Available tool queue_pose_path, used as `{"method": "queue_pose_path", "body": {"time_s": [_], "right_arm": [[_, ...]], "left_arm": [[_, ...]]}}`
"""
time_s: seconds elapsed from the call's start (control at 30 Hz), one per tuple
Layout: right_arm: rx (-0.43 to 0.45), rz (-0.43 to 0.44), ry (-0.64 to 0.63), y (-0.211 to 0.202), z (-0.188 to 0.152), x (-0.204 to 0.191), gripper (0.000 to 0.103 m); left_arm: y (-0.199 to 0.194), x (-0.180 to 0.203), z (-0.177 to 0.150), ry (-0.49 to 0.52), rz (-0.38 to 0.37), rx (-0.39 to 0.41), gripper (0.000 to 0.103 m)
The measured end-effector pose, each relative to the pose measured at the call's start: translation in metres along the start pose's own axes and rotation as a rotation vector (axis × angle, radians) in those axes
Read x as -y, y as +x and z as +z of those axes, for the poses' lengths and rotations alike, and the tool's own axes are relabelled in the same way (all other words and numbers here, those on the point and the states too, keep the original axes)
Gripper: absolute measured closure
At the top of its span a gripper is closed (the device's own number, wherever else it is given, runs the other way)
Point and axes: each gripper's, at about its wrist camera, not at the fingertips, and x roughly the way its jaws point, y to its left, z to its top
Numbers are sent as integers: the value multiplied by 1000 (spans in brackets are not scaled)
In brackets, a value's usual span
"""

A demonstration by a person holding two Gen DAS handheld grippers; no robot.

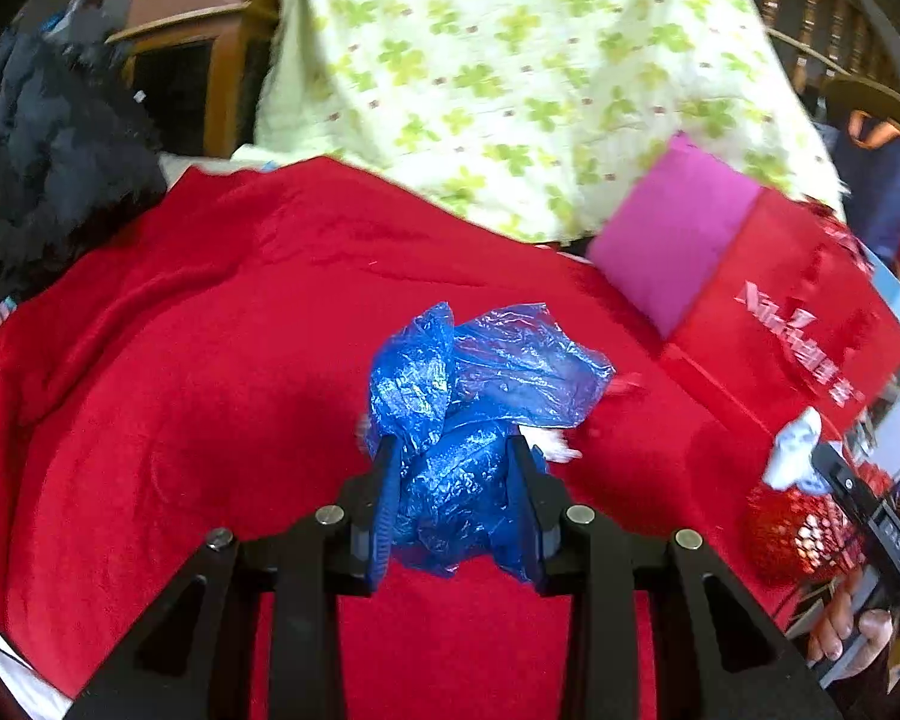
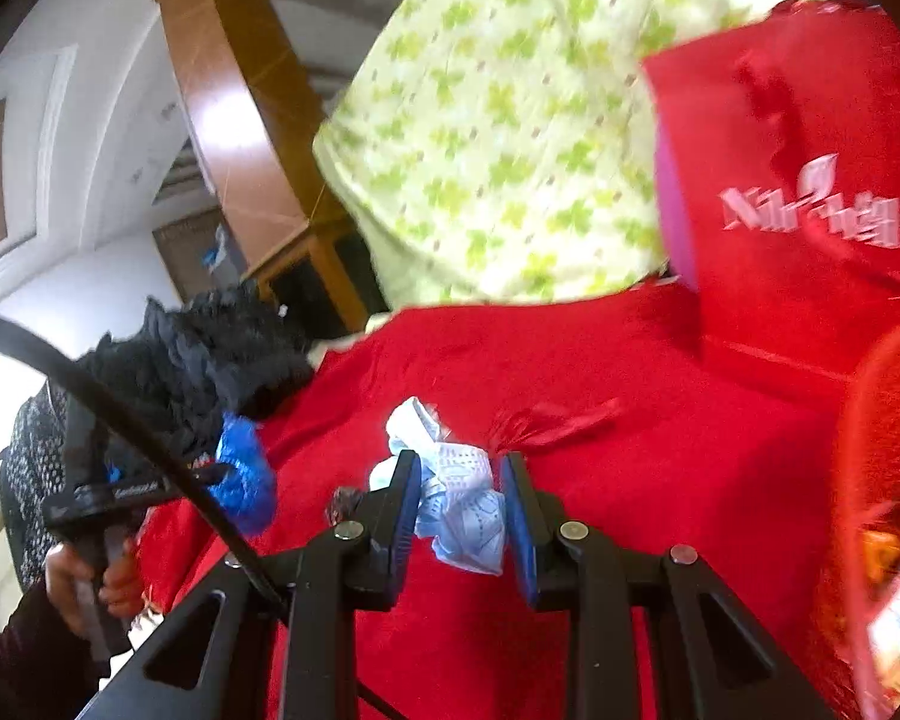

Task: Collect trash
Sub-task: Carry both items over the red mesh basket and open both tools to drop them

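Both jaws pinched tight: left gripper (image 1: 453,453) on blue plastic (image 1: 474,396), right gripper (image 2: 459,468) on crumpled tissue (image 2: 450,492); keep squeezing while carrying.

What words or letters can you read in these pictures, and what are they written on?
"Ni": white letters on the red paper bag, the only part that reads for sure; the white characters after it are too blurred.
White print on the other gripper's black body, seen in the right wrist view: too small and blurred to read.
Marks on the black gripper body at the right edge of the left wrist view: too blurred to read.
Nothing else carries text.
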Motion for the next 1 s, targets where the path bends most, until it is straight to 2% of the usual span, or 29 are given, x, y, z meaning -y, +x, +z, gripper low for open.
{"method": "queue_pose_path", "body": {"time_s": [0.1,0.4,0.8,1.0], "right_arm": [[66,-29,8,-30,2,9,74],[224,-105,114,-97,14,65,74],[352,-163,229,-156,17,116,74],[385,-184,278,-174,16,133,74]], "left_arm": [[-10,30,-4,51,-26,21,67],[-14,111,-14,169,-128,-2,67],[-16,226,-16,316,-278,7,67],[-17,277,-21,405,-287,29,67]]}}
